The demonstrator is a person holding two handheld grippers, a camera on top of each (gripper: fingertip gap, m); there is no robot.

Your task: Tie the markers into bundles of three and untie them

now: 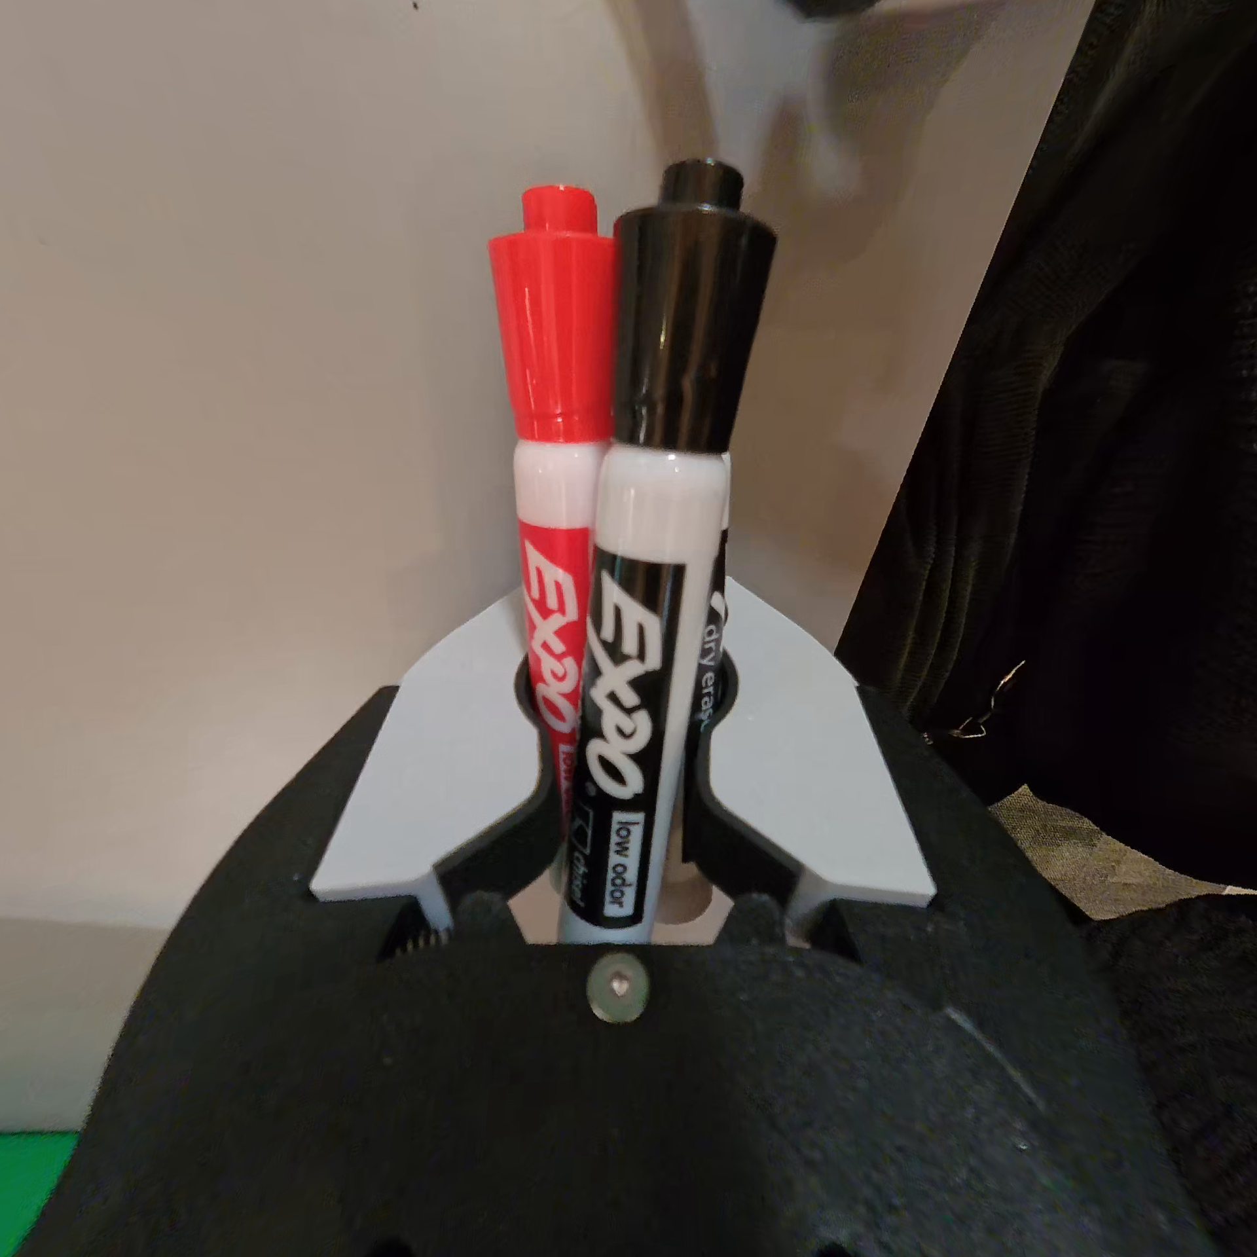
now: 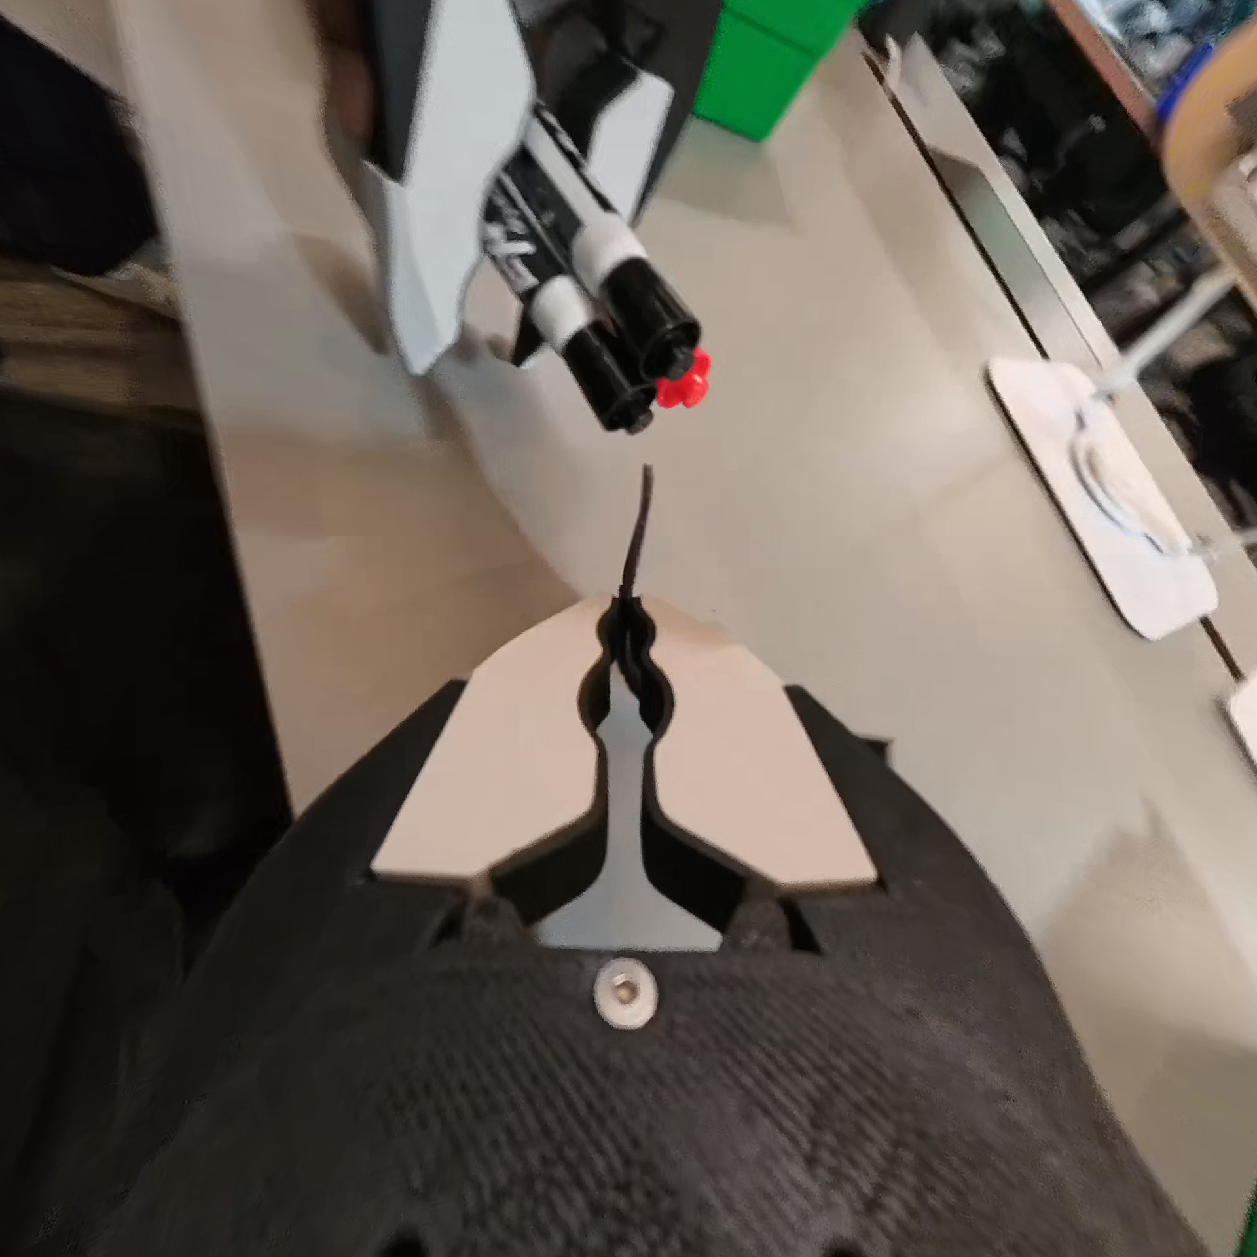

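Note:
My left gripper (image 1: 622, 612) is shut on three markers that stand out forward between its grey fingers (image 1: 449, 748): a red marker (image 1: 554, 354), a black marker (image 1: 687, 340) and a third marker almost hidden behind the black one. In the right wrist view the left gripper (image 2: 490, 299) holds them above the table, showing two black caps (image 2: 646, 326) and one red cap end (image 2: 682, 388). My right gripper (image 2: 629, 605) is shut on a thin black tie (image 2: 639, 524) whose free end sticks up toward the marker caps without touching them.
The beige table (image 2: 850, 408) lies below. A green box (image 2: 762, 68) stands at the far end and also shows in the left wrist view (image 1: 30, 1173). A white pad (image 2: 1102, 503) lies near the table's right edge. Dark cloth (image 1: 1088, 408) hangs at the right. My right fingertips sit around 11 cm from my left ones.

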